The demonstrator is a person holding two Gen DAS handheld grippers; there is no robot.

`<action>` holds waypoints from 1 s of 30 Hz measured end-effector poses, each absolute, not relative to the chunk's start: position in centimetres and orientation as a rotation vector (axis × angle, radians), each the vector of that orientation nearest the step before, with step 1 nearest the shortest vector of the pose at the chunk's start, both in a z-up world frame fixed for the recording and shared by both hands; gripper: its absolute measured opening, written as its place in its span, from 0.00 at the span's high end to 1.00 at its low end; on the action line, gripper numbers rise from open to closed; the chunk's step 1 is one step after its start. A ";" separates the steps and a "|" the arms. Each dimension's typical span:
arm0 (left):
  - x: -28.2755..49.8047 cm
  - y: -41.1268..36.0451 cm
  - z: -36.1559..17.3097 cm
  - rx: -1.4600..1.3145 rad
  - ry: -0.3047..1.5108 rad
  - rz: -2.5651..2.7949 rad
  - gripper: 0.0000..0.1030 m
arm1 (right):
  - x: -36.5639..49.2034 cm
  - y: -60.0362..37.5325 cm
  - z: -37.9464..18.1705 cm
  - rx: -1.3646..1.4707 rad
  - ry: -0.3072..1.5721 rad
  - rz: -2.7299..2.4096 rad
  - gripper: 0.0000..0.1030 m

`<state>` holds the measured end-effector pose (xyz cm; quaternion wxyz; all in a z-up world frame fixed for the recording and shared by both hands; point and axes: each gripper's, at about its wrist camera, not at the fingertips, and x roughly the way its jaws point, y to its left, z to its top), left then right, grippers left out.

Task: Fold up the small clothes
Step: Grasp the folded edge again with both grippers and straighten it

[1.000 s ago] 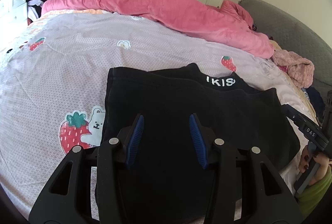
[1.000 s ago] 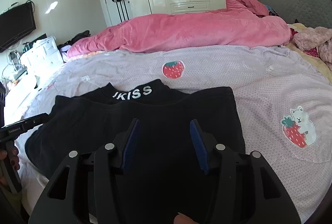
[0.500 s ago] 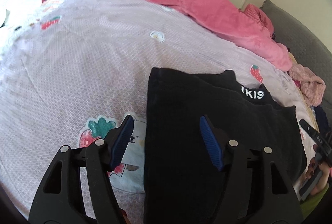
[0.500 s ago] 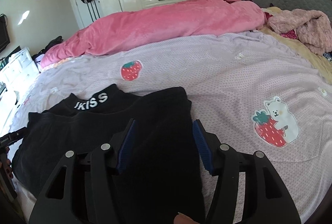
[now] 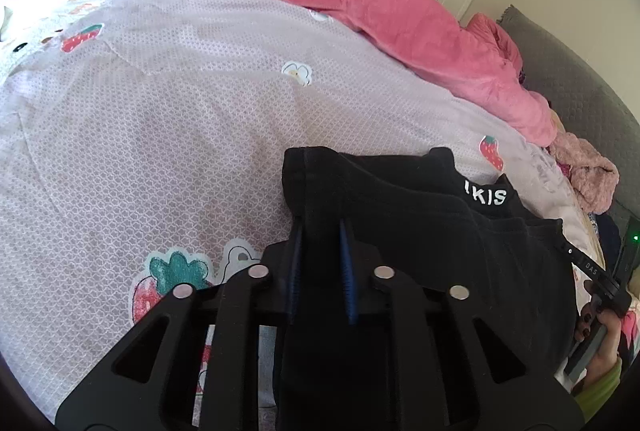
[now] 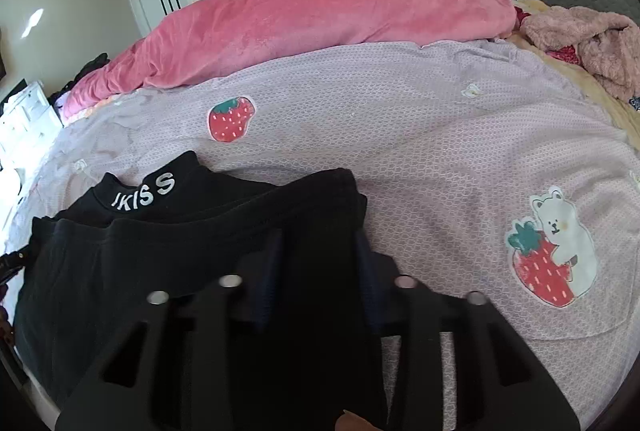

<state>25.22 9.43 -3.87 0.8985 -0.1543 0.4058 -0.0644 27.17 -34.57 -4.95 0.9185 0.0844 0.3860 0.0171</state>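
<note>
Both tongs are gripping the black cotton garment (image 5: 420, 231) with white lettering on its neckband, which is lying on the near part of the bed: the left tongs (image 5: 320, 263) are pinching narrowly on its left edge, and the right tongs (image 6: 320, 267) are closing on its right edge, though motion blur is softening that view, so the firmness of the hold is a judgement. Holding the two side edges at once is probably meant to keep the cloth taut, so that its near portion can be lifted and laid over toward the collar for the next fold; the garment is already looking doubled, with layered hems showing near the lettering. Around it, the lilac bedsheet (image 5: 180, 135) printed with strawberries and bears is lying mostly bare beyond the garment, giving room for a fold. A rumpled pink plush duvet (image 6: 320, 19) is stretching across the far side, and a fuzzy pale pink garment (image 6: 592, 39) is sitting at the far right, both well apart from the work. Nothing is standing in the way, though soft bedding could be letting the layers slip.
</note>
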 end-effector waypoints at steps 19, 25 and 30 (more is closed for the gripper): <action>25.5 9.2 0.4 -0.294 0.664 -0.138 0.96 | 26.9 -36.7 -2.3 0.272 0.639 0.054 0.92; 26.8 9.0 -1.8 -0.275 0.721 -0.094 0.95 | 28.5 -35.9 -3.8 0.231 0.719 0.005 0.92; 27.2 9.5 -3.1 -0.282 0.760 -0.052 0.92 | 29.2 -36.0 -5.2 0.225 0.775 -0.035 0.80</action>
